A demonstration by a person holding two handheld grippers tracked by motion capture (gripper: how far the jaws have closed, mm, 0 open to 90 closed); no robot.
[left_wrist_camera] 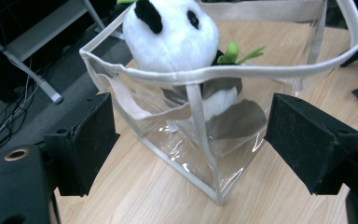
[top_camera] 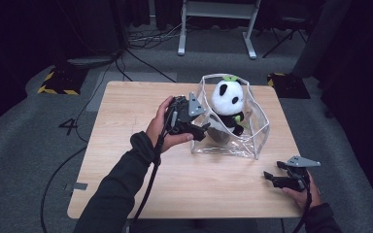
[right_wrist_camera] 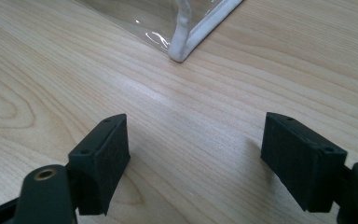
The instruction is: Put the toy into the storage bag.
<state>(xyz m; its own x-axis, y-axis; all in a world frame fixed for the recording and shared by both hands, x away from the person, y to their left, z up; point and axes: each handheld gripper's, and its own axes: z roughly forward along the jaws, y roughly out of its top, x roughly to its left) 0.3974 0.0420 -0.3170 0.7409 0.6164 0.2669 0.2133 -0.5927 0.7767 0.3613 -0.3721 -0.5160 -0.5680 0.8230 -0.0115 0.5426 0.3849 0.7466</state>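
So the clear plastic bag with white trim sits toward the far right of the wooden table, and a panda plush sits upright inside it, head poking above the rim. The left gripper is right at the bag's near-left corner, jaws spread wide on either side of that corner seam without pressing on it. In the left gripper view the pads stand clear of the plastic. The right gripper rests low by the table's near right edge, jaws open, nothing between them, well apart from the bag.
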